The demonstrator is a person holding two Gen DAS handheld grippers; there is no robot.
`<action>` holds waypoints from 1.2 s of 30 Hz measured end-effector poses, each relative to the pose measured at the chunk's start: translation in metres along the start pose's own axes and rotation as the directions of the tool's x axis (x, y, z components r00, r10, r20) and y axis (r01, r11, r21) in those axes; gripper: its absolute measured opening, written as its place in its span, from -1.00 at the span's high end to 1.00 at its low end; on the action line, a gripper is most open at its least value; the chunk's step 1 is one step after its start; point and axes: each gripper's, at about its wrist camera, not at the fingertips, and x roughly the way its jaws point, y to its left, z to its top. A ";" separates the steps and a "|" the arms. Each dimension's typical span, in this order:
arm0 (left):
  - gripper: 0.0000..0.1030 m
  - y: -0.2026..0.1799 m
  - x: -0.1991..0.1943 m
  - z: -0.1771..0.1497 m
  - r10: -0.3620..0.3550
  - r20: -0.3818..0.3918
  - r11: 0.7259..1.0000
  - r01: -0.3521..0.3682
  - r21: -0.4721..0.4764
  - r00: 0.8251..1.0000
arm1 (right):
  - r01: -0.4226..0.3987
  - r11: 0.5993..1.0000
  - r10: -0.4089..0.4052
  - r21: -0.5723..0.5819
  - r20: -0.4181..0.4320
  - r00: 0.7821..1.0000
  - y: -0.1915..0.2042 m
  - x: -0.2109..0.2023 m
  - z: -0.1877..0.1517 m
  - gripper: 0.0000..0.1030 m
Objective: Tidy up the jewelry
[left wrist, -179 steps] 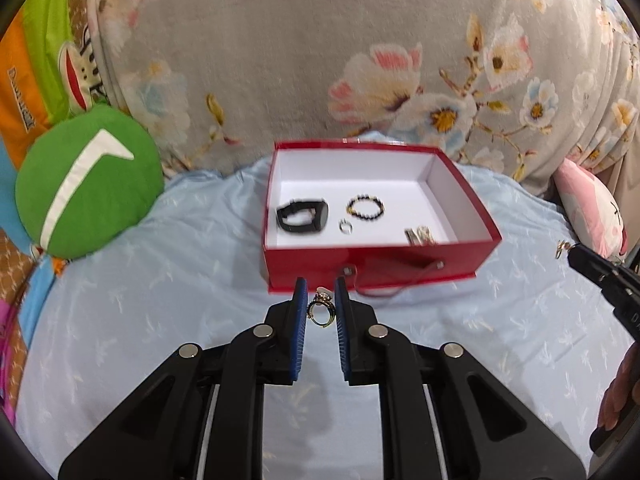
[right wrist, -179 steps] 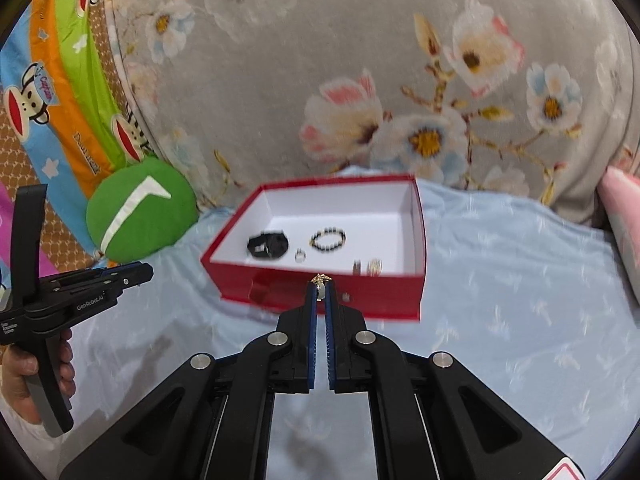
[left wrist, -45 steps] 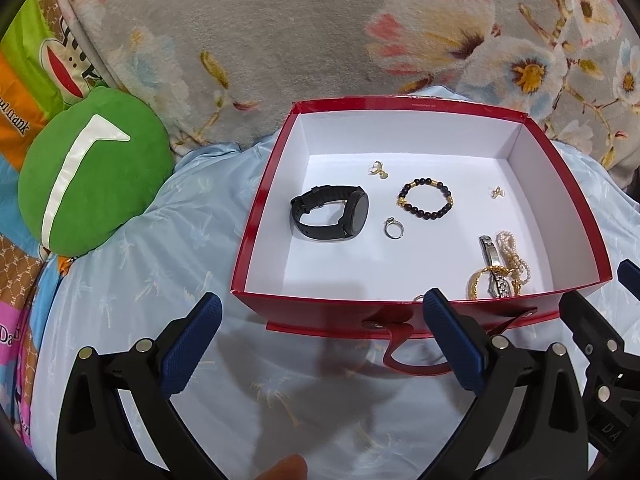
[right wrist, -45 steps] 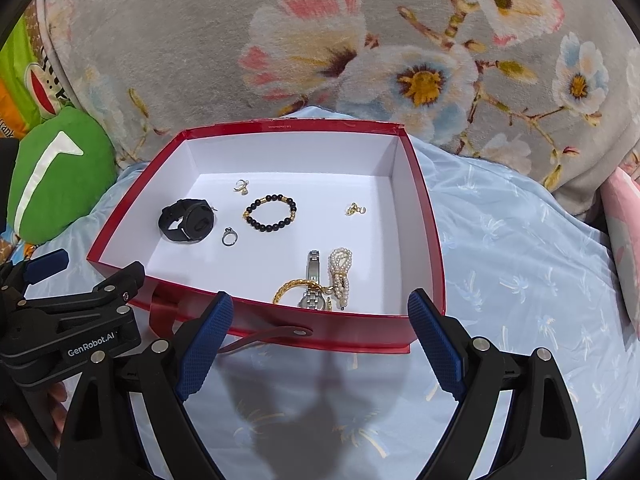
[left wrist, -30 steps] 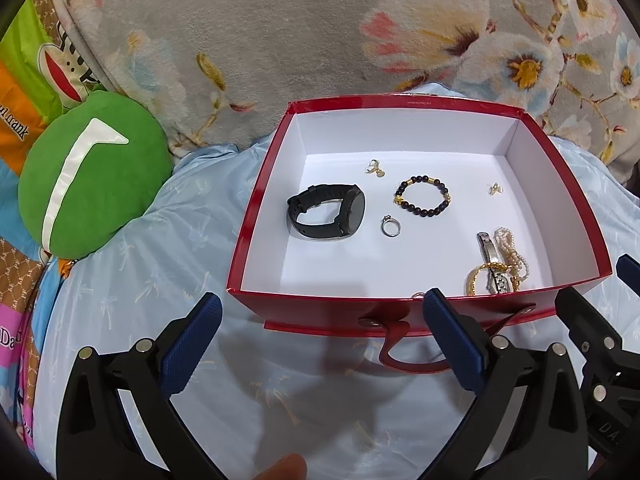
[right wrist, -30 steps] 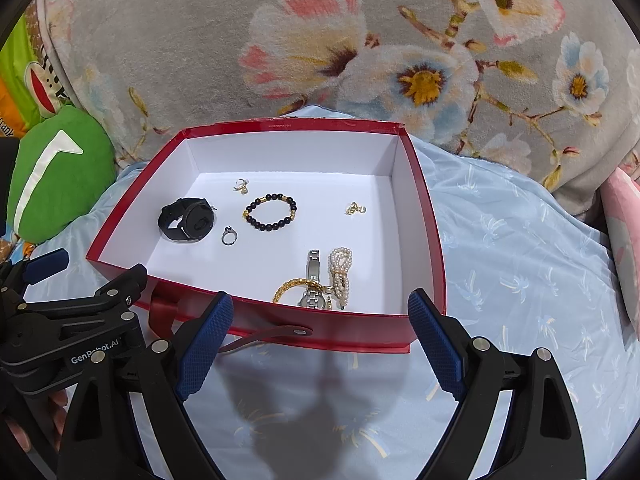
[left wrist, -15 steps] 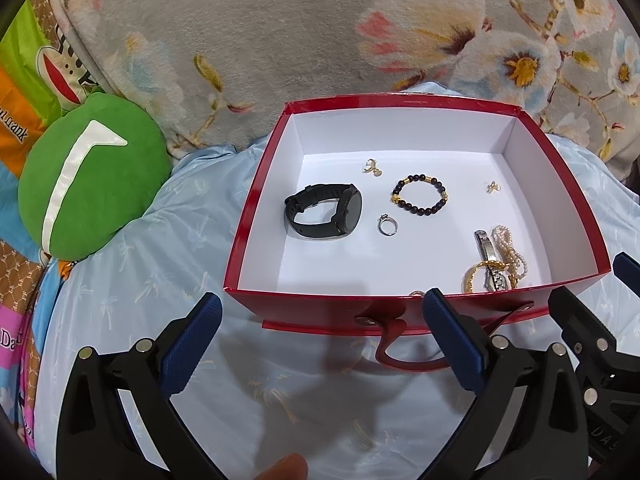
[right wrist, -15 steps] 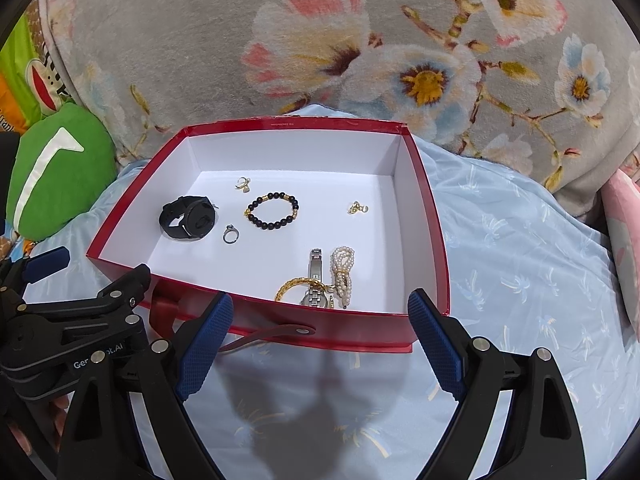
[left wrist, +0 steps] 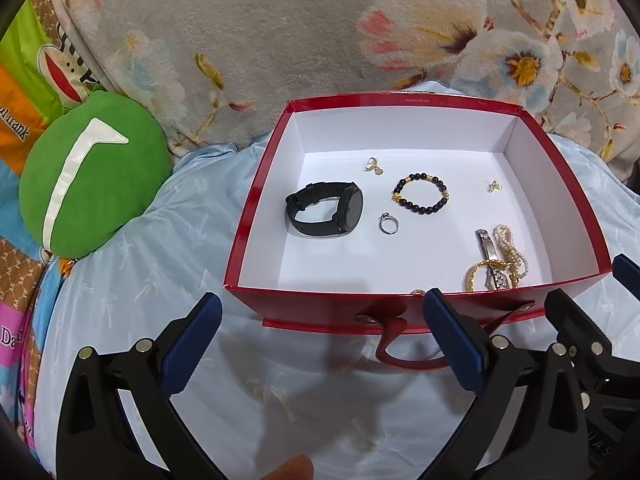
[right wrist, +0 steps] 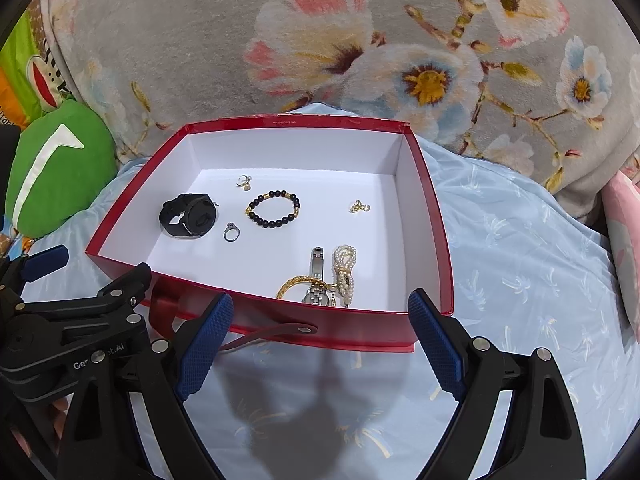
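Note:
A red box (left wrist: 256,184) with a white inside stands on the light blue sheet; it also shows in the right wrist view (right wrist: 436,220). In it lie a black watch (left wrist: 326,214), a silver ring (left wrist: 389,224), a black bead bracelet (left wrist: 420,194), two small gold pieces (left wrist: 373,166) (left wrist: 494,186), and a pile of a silver watch, gold chain and pearls (left wrist: 498,260). My left gripper (left wrist: 320,340) is open and empty just in front of the box. My right gripper (right wrist: 320,334) is open and empty beside it, to its right.
A green round cushion (left wrist: 88,176) lies left of the box. A grey floral blanket (left wrist: 320,32) rises behind it. A pink pillow (right wrist: 624,216) lies at the far right. A monkey-print cloth (left wrist: 24,72) is at the far left.
Six seconds ago each gripper was shut on a small gold piece; both pieces now lie in the box and both grippers are open. Over the last second both grippers have drawn back slightly.

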 end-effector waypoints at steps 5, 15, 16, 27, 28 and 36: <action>-0.91 0.001 0.000 0.000 -0.001 -0.002 1.000 0.001 -0.002 1.000 | 0.000 1.000 0.000 -0.001 0.000 1.000 0.001 0.000 0.000 -0.68; -0.91 0.001 0.001 0.000 -0.003 -0.004 1.000 0.003 -0.003 1.000 | 0.004 1.000 -0.004 -0.005 0.001 1.000 0.001 0.000 0.000 -0.68; -0.91 0.001 0.001 0.000 -0.005 -0.004 1.000 0.005 -0.003 1.000 | 0.003 1.000 -0.003 -0.005 0.001 1.000 0.001 0.000 0.000 -0.68; -0.91 0.003 0.003 -0.001 -0.005 -0.009 1.000 0.005 -0.001 1.000 | 0.002 1.000 -0.002 -0.007 0.000 1.000 0.002 0.000 0.000 -0.68; -0.91 0.003 0.003 -0.001 -0.005 -0.009 1.000 0.005 0.000 1.000 | 0.004 1.000 -0.004 -0.007 0.000 1.000 0.003 0.000 0.000 -0.68; -0.91 0.002 0.001 -0.003 0.029 0.007 1.000 -0.029 0.011 1.000 | 0.001 1.000 -0.001 -0.004 0.001 1.000 0.003 0.000 0.000 -0.68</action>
